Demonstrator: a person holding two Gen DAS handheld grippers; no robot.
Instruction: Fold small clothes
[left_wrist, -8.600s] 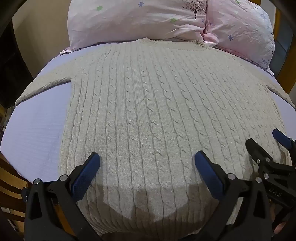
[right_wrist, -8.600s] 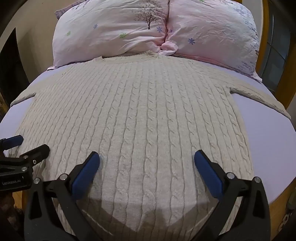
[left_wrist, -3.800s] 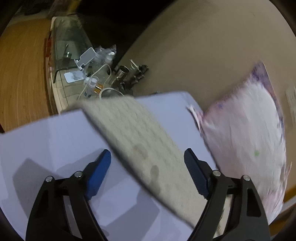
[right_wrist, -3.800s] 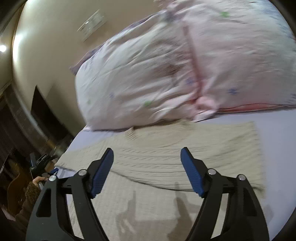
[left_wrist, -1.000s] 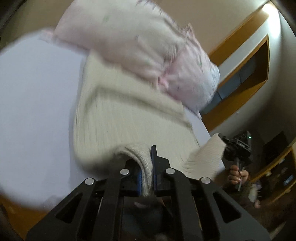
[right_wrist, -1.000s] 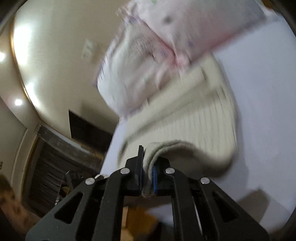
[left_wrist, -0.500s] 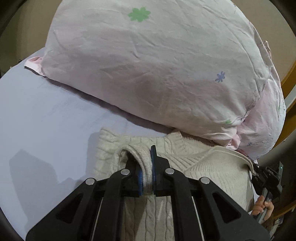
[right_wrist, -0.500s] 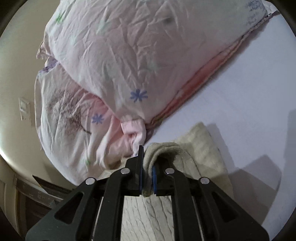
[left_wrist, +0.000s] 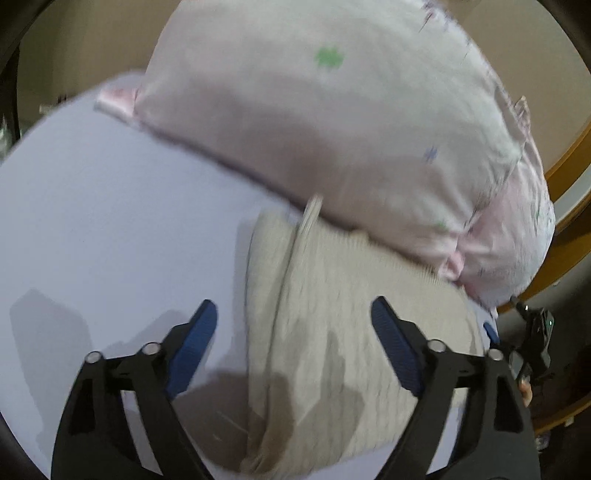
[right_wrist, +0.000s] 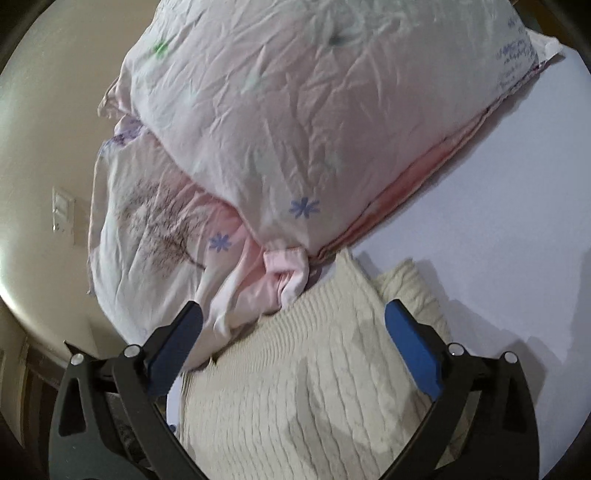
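A: What are the grippers doing?
B: The left gripper (left_wrist: 291, 347) and right gripper (right_wrist: 295, 347) are both gaping wide, gripping nothing, hovering over the sweater (left_wrist: 343, 350).

A: Where is the sweater lying?
B: Folded on the sheet (left_wrist: 110, 229), its far edge touching the pillows (right_wrist: 295, 122) at 12 o'clock.

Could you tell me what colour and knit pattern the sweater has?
The sweater is cream with a cable-knit pattern, clearest in the right wrist view.
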